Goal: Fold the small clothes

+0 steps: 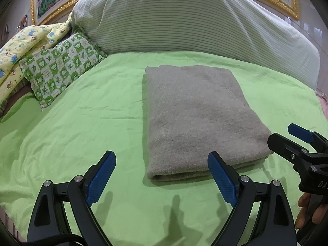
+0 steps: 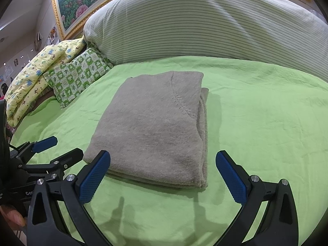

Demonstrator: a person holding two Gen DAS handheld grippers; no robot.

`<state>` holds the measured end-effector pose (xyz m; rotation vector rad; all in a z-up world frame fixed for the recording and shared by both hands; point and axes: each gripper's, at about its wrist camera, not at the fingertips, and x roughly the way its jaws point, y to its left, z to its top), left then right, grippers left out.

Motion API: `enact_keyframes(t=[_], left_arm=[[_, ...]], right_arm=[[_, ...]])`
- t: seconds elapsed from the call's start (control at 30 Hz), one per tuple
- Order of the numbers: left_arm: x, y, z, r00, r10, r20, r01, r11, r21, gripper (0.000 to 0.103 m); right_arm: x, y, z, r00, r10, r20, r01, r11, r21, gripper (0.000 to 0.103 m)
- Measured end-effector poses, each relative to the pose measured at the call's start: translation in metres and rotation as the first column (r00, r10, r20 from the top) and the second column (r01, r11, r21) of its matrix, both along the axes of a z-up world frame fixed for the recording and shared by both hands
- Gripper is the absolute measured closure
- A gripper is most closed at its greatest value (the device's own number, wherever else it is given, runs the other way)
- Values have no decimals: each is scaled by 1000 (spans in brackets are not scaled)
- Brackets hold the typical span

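A grey garment (image 1: pixel 201 119) lies folded into a thick rectangle on the green sheet (image 1: pixel 82 127), its rounded fold edge facing me. My left gripper (image 1: pixel 162 172) hovers just short of its near left corner, open and empty. The right gripper (image 1: pixel 287 139) shows at the right edge, open beside the garment's near right corner. In the right wrist view the grey garment (image 2: pixel 151 127) shows a stitched seam and stacked layers along its right side. My right gripper (image 2: pixel 163 173) is open in front of its near edge, holding nothing. The left gripper (image 2: pixel 53 149) appears at the left, open.
A large striped pillow (image 1: pixel 184 16) fills the back of the bed. A green checked cushion (image 1: pixel 61 65) and a yellow printed quilt (image 1: pixel 22 51) lie at the back left. A gold-framed flower picture (image 2: pixel 69 2) hangs behind. A hand (image 1: pixel 309 209) holds the right gripper's handle.
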<state>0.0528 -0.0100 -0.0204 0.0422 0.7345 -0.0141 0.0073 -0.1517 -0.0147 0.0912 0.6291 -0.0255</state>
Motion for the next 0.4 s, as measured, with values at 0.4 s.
enact_keyframes(t=[0.4], left_arm=[[8,2,2,1000,10,-14,-10,1000,-12,11]], right_arm=[[-1,-4,3,1000,-7,8,7,1000,4,1]])
